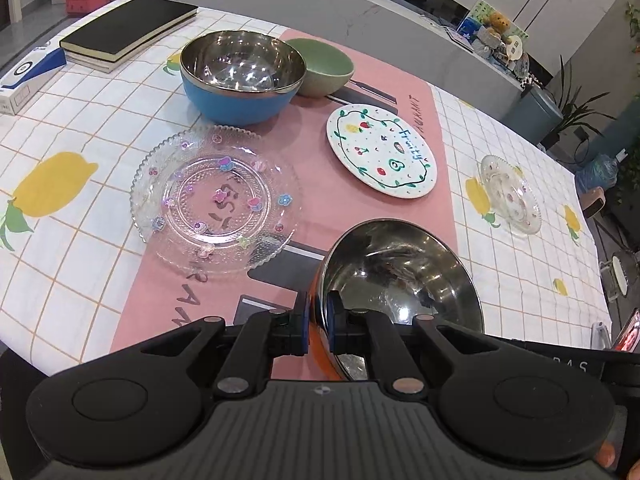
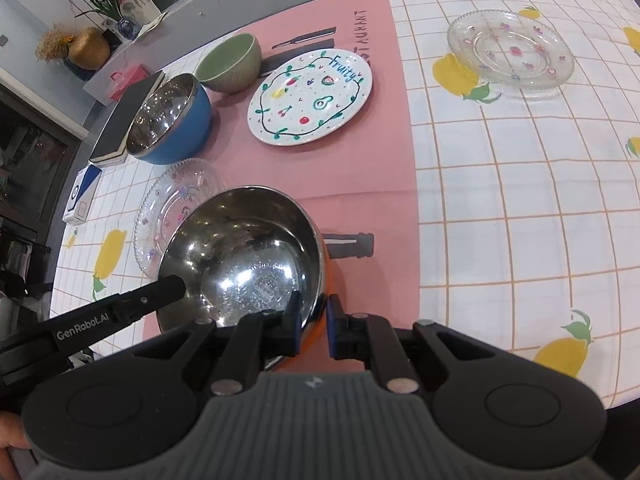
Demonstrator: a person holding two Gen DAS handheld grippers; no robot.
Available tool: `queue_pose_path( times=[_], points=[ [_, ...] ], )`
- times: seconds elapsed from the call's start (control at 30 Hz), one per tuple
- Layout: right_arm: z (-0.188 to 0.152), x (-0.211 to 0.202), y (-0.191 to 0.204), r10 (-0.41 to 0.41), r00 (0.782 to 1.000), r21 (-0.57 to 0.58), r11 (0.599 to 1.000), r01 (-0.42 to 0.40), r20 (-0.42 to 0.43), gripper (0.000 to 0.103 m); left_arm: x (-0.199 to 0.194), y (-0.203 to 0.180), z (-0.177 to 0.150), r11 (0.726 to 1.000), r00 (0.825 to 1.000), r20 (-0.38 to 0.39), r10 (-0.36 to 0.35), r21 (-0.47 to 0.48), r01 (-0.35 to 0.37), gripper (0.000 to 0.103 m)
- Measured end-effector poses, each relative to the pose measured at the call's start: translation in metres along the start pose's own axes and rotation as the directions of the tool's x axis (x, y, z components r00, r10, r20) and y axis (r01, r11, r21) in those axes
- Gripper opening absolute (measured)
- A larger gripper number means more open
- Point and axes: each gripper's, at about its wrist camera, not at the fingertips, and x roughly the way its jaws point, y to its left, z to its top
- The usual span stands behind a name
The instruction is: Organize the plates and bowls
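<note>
The left gripper (image 1: 318, 320) was pinched on the rim of the orange bowl (image 1: 400, 276), one pad outside the wall and one inside. The right gripper (image 2: 312, 326) was clamped on the same bowl's (image 2: 244, 256) rim at another spot. Both gripper bodies cut off the bowl's near edge, so whether its base touched the pink mat (image 1: 316, 128) could not be told. The steel inside held nothing but reflections.

Just beyond it on the left lay the large glass plate (image 1: 216, 200), partly on the mat and partly on the checked tablecloth (image 1: 80, 240); in the right wrist view the bowl hid much of it (image 2: 176, 208). Farther off the white fruit plate (image 1: 380, 150) lay flat on the mat. The small glass plate (image 2: 510, 54) sat well apart on the cloth. Farthest back, the blue bowl (image 1: 242, 80) and green bowl (image 1: 322, 66) stood side by side, both empty, the blue one covering part of the green. A black book (image 1: 128, 28) lay behind them.
</note>
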Motion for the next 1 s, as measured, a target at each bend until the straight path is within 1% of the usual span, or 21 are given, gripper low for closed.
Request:
queue_pose_path(
  times=[0.47, 0.67, 0.83, 0.93, 0.97, 1.0],
  points=[
    [0.000, 0.004, 0.006, -0.023, 1.000, -0.031, 0.999, 0.024, 0.010, 0.010, 0.006, 0.007, -0.001, 1.000, 1.000, -0.010, -0.005, -0.005, 0.005, 0.008],
    [0.004, 0.007, 0.009, -0.036, 0.999, -0.042, 0.998, 0.037, 0.027, 0.010, 0.009, 0.002, 0.004, 0.999, 1.000, 0.007, 0.014, 0.031, -0.014, 0.008],
    [0.008, 0.009, 0.010, -0.045, 0.999, -0.043, 0.998, 0.046, 0.025, 0.010, 0.010, 0.003, 0.006, 0.999, 1.000, 0.004, 0.009, 0.033, -0.009, 0.008],
    [0.007, 0.008, 0.010, -0.039, 0.999, -0.039, 0.998, 0.040, 0.031, 0.016, 0.009, 0.006, 0.005, 1.000, 1.000, 0.018, 0.005, 0.028, -0.006, 0.012],
    [0.007, 0.006, 0.010, -0.042, 0.998, -0.044, 0.998, 0.043, 0.036, 0.024, 0.008, 0.007, 0.005, 1.000, 1.000, 0.029, 0.004, 0.026, -0.005, 0.014],
    [0.008, 0.005, 0.011, -0.047, 0.998, -0.052, 0.997, 0.049, 0.042, 0.037, 0.006, 0.007, 0.006, 1.000, 0.999, 0.039, 0.007, 0.025, -0.008, 0.020]
  ],
)
